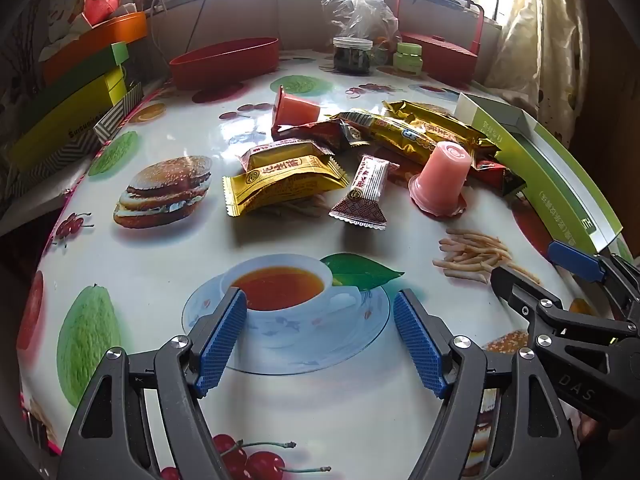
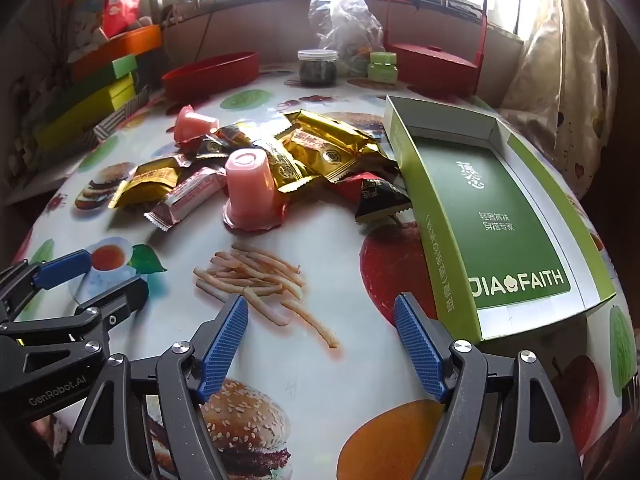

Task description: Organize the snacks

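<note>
The fingers of both grippers are spread wide and hold nothing; the left gripper [image 1: 320,340] hangs over the printed teacup on the tabletop [image 1: 168,264], the right gripper [image 2: 320,344] over the printed fries, side by side at the near edge. Beyond them lies the snack pile: from the left fingers, a yellow packet [image 1: 284,188] lies straight ahead, long axis running left to right, and a white-and-red packet [image 1: 366,192] beside it points near to far. An upturned pink jelly cup [image 2: 252,192] stands nearest the right fingers, ahead and a little left. The green box [image 2: 496,216], open and empty, lies just right of the pile, long side running near to far, so the right hand is likely the closer one for dropping things in. A second pink cup [image 1: 294,110] lies tipped at the far side. The gold and dark packets overlap, so their count is hard to tell.
</note>
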